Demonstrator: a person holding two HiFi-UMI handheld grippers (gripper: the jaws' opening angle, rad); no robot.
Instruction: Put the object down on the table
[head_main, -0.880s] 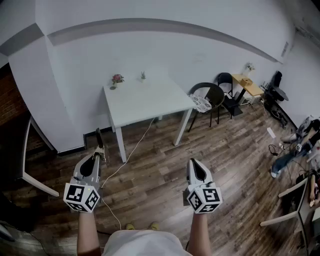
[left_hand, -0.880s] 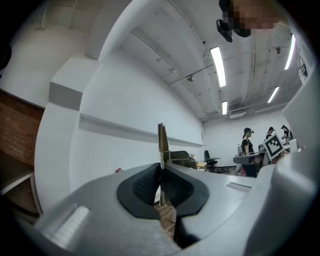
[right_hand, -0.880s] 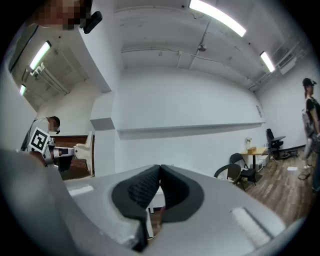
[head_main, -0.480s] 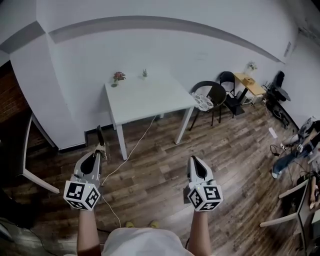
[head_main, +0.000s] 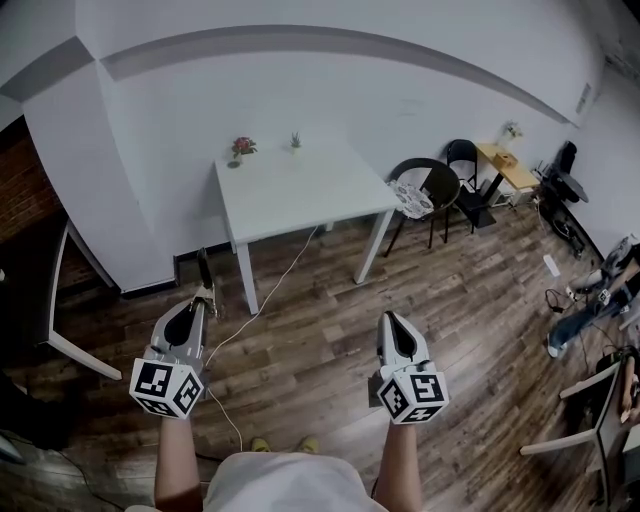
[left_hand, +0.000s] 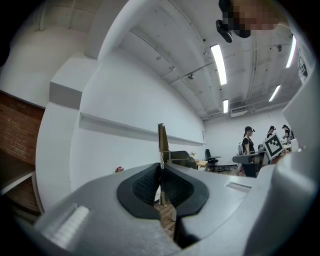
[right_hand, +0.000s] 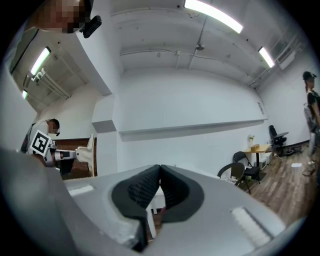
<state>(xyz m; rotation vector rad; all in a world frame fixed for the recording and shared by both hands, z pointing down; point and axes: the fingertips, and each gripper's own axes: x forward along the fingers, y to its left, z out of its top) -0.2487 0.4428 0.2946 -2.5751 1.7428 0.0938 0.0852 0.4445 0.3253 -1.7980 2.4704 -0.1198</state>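
Note:
My left gripper (head_main: 203, 302) is shut on a thin, dark, flat object (head_main: 204, 270) that sticks out forward past its tips. In the left gripper view the object (left_hand: 162, 142) stands up as a narrow strip from between the closed pads of the left gripper (left_hand: 161, 169). My right gripper (head_main: 388, 322) is shut with nothing in it; in its own view the right gripper (right_hand: 159, 170) shows its pads meeting. A white table (head_main: 300, 195) stands ahead by the wall, well beyond both grippers, which hang over the wood floor.
A small flower pot (head_main: 241, 148) and a small plant (head_main: 295, 139) stand at the table's far edge. A white cable (head_main: 272, 290) runs from the table across the floor. Black chairs (head_main: 428, 190) and a yellow side table (head_main: 505, 165) stand at the right; a white frame (head_main: 62, 300) at the left.
The view has drifted slightly, so the table sits a little further right and lower. Both grippers keep the same pose, the left still holding the thin object.

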